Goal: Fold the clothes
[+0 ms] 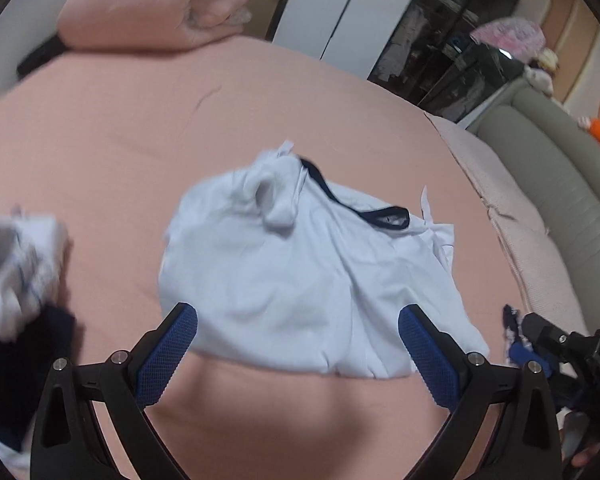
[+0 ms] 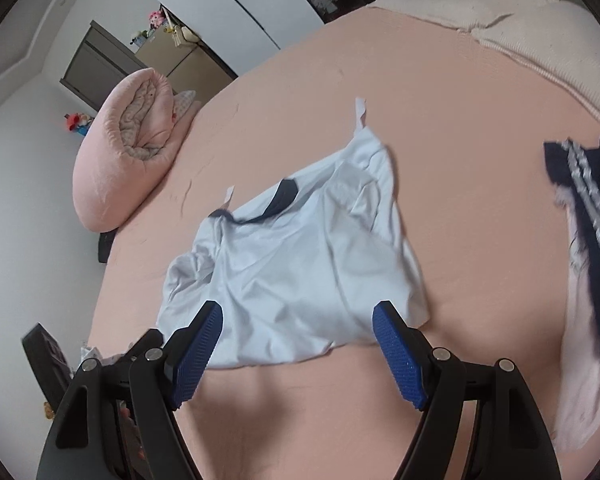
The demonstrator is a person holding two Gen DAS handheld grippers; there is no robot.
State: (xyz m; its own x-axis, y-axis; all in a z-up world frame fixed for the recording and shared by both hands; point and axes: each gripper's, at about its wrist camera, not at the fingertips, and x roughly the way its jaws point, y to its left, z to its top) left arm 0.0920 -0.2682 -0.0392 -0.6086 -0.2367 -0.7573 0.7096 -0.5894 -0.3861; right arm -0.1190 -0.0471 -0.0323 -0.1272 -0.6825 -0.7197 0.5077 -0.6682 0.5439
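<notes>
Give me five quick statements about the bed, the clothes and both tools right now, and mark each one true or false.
1. The light blue shirt lies crumpled on the pink bed sheet. True.
2. The right tool is clamped on the shirt. False: its jaws stand open with nothing between them.
3. The left tool is open. True.
4. The shirt's collar trim is red. False: it is dark navy.
5. A rolled pink blanket sits on the bed. True.
</notes>
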